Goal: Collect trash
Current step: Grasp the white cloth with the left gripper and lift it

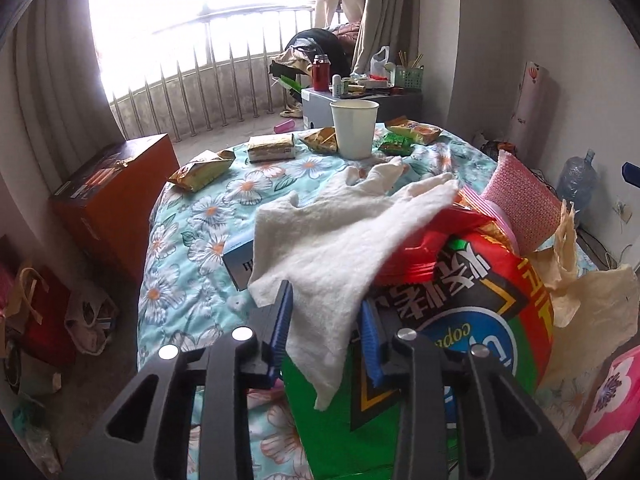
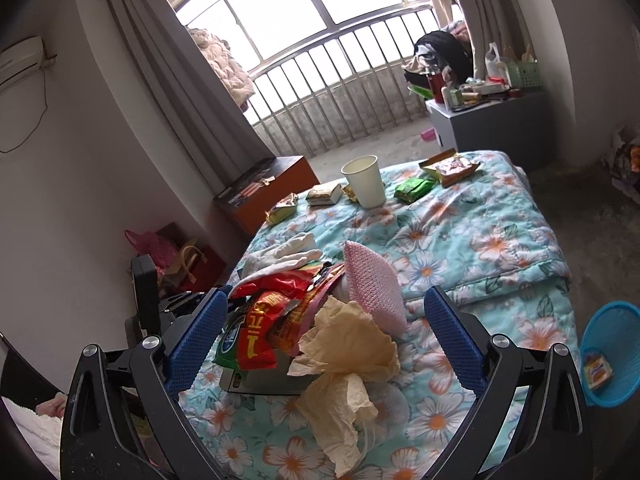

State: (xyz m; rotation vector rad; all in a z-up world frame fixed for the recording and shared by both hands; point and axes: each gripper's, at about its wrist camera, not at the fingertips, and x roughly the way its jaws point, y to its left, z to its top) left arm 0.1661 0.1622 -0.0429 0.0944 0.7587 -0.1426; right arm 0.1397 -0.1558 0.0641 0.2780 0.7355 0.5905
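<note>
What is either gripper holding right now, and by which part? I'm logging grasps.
The left gripper pinches the white cloth by its near lower edge. The right gripper holds nothing; its jaws stand open around the trash pile.

Lighting: daylight coming in thru window [image 1: 192,16] at 11 o'clock, left view, blowing out to white glare. Right view: window [image 2: 304,12] at 12, less glare. Room interior staying dim. Fisheye bending edges; corners vignetting black. Focus holding sharp.
</note>
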